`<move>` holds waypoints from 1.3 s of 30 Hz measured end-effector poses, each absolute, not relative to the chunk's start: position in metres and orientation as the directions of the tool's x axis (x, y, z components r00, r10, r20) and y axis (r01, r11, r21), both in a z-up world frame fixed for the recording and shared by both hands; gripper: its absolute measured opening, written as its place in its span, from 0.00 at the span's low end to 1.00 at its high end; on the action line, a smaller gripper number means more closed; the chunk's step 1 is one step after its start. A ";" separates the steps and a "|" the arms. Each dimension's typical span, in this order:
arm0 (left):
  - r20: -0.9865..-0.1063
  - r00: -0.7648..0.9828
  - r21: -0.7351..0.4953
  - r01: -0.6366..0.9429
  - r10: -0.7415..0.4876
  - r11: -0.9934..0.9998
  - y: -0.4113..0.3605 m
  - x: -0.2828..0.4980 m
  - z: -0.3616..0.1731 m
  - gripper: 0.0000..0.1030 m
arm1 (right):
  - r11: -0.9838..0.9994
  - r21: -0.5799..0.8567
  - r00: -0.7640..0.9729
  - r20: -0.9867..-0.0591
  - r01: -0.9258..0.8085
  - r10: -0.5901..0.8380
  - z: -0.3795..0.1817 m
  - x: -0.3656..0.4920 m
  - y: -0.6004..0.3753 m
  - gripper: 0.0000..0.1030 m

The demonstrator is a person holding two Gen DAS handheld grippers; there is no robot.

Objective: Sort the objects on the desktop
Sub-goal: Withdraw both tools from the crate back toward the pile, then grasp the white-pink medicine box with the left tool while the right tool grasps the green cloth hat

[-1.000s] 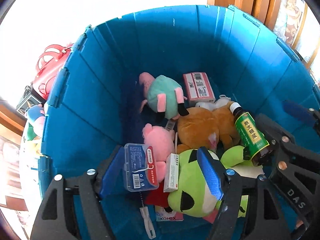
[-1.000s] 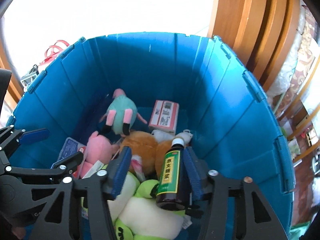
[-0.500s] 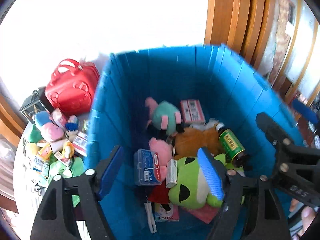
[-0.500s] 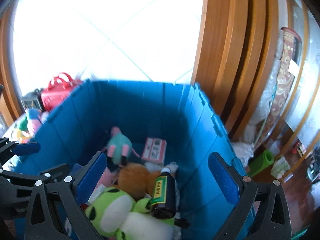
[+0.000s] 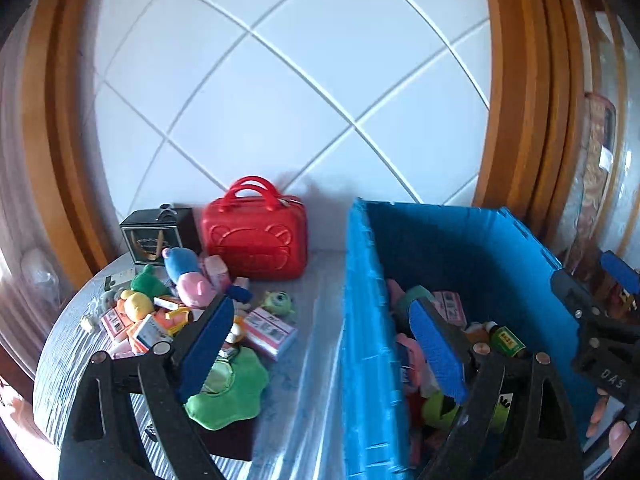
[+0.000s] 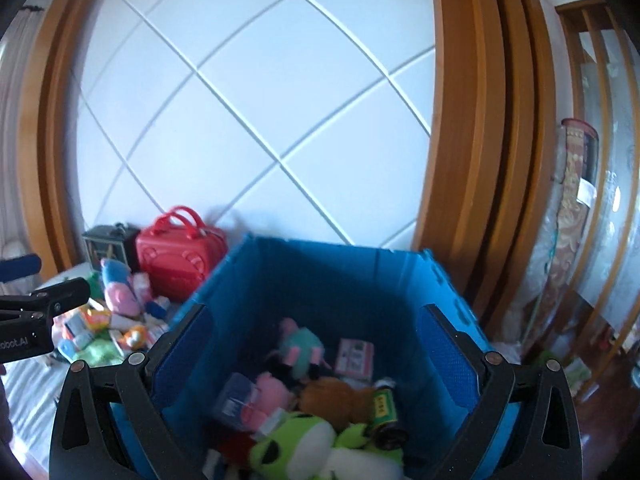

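A blue bin [image 5: 362, 320] [image 6: 392, 272] holds plush toys, small boxes and a dark syrup bottle [image 6: 386, 412] [image 5: 506, 342]. A pile of toys and boxes [image 5: 180, 312] [image 6: 116, 320] lies on the table left of the bin. My left gripper [image 5: 324, 344] is open and empty, raised astride the bin's left wall. My right gripper [image 6: 316, 356] is open and empty, raised above the bin; the bottle lies in the bin beside a green plush [image 6: 292, 444].
A red handbag [image 5: 256, 232] [image 6: 180, 248] and a dark box [image 5: 154, 236] stand at the back of the table by the tiled wall. A green plush pad [image 5: 228, 392] lies near the table's front. Wooden door frames stand at right.
The right gripper opened and let the bottle go into the bin. Both grippers rose and pulled back; the left one swung left toward the table pile.
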State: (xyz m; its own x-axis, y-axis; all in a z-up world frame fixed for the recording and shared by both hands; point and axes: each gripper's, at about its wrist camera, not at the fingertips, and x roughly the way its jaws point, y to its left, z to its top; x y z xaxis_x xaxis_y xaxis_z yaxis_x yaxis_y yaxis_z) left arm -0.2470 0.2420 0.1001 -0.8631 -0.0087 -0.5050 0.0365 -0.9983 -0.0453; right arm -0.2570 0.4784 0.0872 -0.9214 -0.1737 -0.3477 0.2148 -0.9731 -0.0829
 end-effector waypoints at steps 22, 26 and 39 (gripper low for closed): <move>-0.595 -0.779 -0.003 0.247 -0.197 -0.969 -0.156 -0.243 -0.005 0.87 | -0.957 0.037 -0.854 -0.441 0.289 -0.275 0.029 -0.219 0.171 1.00; -0.649 -0.731 0.022 0.260 -0.212 -0.965 -0.199 -0.253 -0.043 0.88 | -0.961 0.027 -0.809 -0.534 0.274 -0.245 -0.011 -0.236 0.148 1.00; -0.864 -0.454 0.074 0.316 -0.219 -0.946 -0.284 -0.286 -0.202 0.87 | -0.943 -0.017 -0.602 -0.773 0.331 -0.198 -0.137 -0.292 0.117 1.00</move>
State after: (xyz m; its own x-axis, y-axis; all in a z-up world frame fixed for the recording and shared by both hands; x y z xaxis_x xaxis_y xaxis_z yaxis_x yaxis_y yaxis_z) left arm -0.2857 -0.2838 -0.2024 -0.4543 -0.2191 -0.8635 0.3162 -0.9458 0.0736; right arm -0.2919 0.1170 -0.1374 -0.6024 -0.1979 -0.7733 0.3312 -0.9434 -0.0166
